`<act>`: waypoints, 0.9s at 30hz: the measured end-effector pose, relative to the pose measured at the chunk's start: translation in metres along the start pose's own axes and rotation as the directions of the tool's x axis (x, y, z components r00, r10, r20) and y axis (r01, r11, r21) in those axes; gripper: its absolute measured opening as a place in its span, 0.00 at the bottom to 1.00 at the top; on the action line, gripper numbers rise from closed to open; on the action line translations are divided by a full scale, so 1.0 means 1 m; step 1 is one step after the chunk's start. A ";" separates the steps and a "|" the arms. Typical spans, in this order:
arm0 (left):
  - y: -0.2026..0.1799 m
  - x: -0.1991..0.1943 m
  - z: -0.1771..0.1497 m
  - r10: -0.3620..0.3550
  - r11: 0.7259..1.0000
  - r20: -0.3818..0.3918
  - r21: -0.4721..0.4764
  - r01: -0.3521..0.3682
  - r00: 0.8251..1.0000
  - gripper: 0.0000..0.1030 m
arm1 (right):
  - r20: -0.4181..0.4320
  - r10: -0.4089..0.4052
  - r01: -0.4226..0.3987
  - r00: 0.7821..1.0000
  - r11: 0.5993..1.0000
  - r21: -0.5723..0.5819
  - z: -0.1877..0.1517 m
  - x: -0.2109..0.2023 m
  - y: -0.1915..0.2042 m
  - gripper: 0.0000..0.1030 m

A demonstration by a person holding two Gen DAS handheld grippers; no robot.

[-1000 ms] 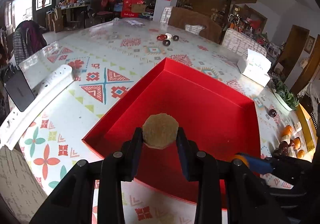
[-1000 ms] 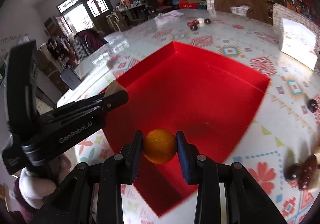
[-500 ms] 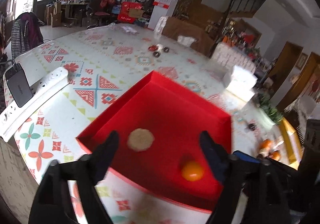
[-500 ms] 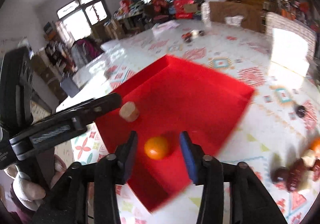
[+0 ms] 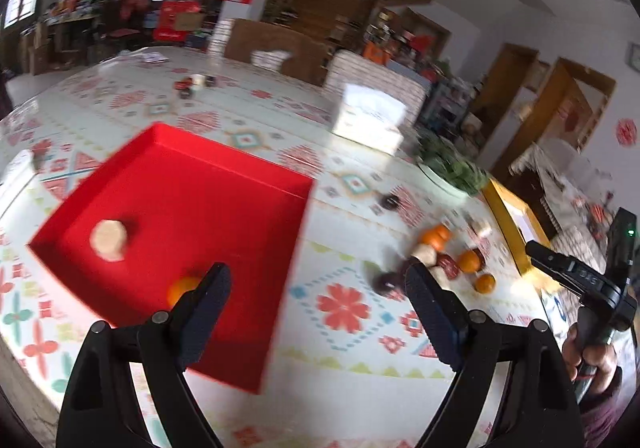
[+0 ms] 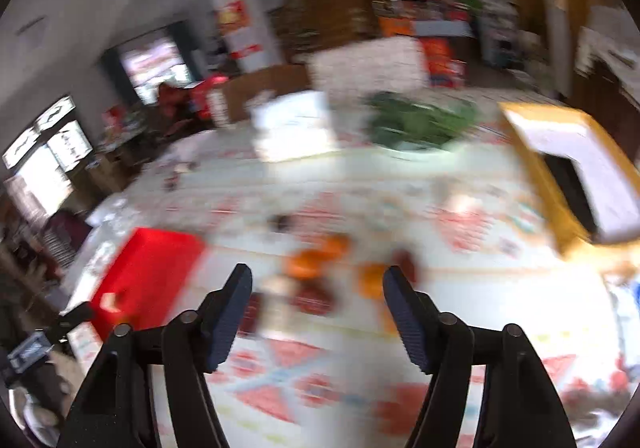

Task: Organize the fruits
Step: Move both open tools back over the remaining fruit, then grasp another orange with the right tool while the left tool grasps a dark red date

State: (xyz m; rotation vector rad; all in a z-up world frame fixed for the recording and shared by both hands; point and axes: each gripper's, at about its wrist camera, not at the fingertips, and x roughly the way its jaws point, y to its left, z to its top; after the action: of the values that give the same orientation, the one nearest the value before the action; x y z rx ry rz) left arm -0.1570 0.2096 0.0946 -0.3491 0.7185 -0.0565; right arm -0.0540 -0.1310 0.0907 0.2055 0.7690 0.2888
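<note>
Left claw [image 5: 316,312]: we see both fingers spread wide, nothing between them, touching nothing. Right claw [image 6: 318,312]: likewise wide open and empty; that view is heavily motion-blurred.

Red tray [image 5: 240,183] lies on the patterned surface [image 5: 344,352], one corner pointing away from the left camera. Inside it we note a tan round fruit [image 5: 108,240] near the left corner and an orange [image 5: 182,288] by the near edge, partly hidden behind the left finger. Both are roundish; we can read no long axis or pointing direction.

A loose fruit cluster [image 5: 444,260] of oranges and dark red pieces sits on the surface to the right of the tray, well apart from it. In the right view the same cluster [image 6: 320,272] appears just beyond the open fingers, too smeared to count.

Versus one second ago: each claw was then clamped on a fruit over the tray, the left on the tan one, the right on the orange. Both fruits are now released in the tray, and both cameras have swung right toward the cluster.
</note>
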 end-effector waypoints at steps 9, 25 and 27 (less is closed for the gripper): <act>-0.060 0.042 -0.011 0.006 0.986 -0.070 0.169 0.006 0.998 0.86 | -0.090 -0.030 0.032 0.996 0.999 0.023 -0.017 0.031 -0.051 0.59; -0.108 0.122 -0.015 -0.016 0.932 -0.196 0.352 0.085 0.981 0.43 | -0.117 -0.001 0.000 0.993 1.000 -0.009 -0.034 0.078 -0.040 0.35; -0.109 0.134 -0.014 -0.015 0.930 -0.223 0.354 0.096 0.975 0.36 | -0.115 0.004 -0.004 0.993 1.000 -0.005 -0.034 0.077 -0.041 0.36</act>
State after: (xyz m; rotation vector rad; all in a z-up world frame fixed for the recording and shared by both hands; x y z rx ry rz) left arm -0.0577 0.0806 0.0363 -0.0062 0.8962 -0.2824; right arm -0.0181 -0.1414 0.0046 0.1865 0.8818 0.3082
